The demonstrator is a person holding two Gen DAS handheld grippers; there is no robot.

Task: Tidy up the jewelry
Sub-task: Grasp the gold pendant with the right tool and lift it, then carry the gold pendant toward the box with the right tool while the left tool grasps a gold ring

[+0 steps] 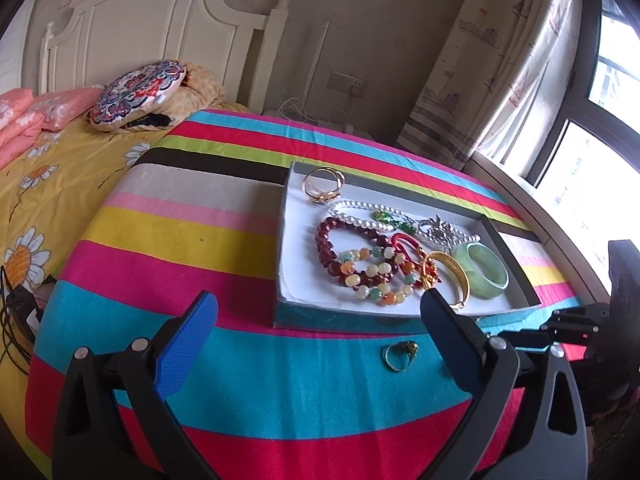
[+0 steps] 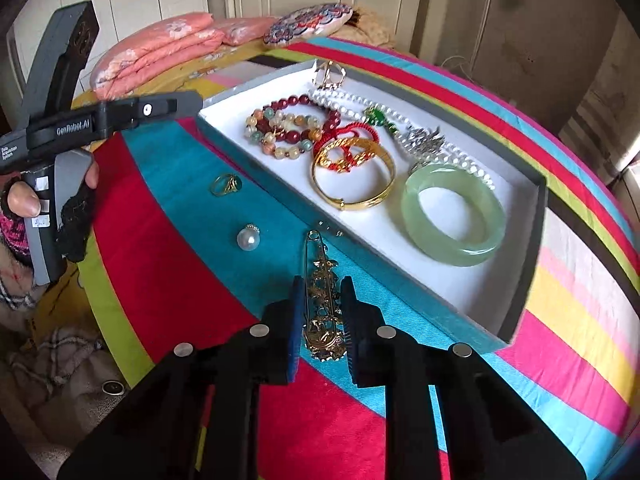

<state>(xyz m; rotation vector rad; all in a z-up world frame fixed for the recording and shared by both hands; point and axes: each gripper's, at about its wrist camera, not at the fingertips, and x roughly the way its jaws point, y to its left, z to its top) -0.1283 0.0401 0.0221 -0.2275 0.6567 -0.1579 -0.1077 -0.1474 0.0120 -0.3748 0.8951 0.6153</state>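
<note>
Right gripper (image 2: 322,312) sits low over the striped cloth (image 2: 168,280), blue-padded fingers (image 2: 297,320) drawn in on either side of a long gold safety-pin brooch with filigree charms (image 2: 324,300). Jaws nearly closed on it; brooch body runs between the pads, pin loop pointing toward the tray. Can't tell if it's lifted off the cloth or lying on it.

Left gripper (image 1: 320,308) jaws wide open, nothing between them. It hovers over the teal stripe just short of the tray's near edge. Right wrist view shows the same tool at far left, held by a hand in a dark knit glove (image 2: 24,200).

Shallow white-lined grey box tray (image 2: 536,216) holds most of the jewelry:
- pale green jade bangle (image 2: 416,208), near corner
- plain gold bangle (image 2: 384,184), just beside the jade one
- red knotted cord bracelet (image 2: 352,132), overlapping the gold bangle
- dark red bead bracelet (image 1: 326,236) tangled with a pastel mixed-bead bracelet (image 1: 376,292)
- white pearl necklace (image 2: 348,102) with green pendant (image 2: 376,116) and a silver ornament (image 2: 424,138)
- pair of gold rings (image 1: 322,186), far corner

Loose on the cloth, outside the tray:
- small gold ring with dark stone (image 2: 226,185), near the tray's long edge
- single white pearl pendant (image 2: 248,239), well apart from the brooch

Bed behind has a round patterned cushion (image 1: 138,94) and folded pink quilts (image 2: 160,52).
</note>
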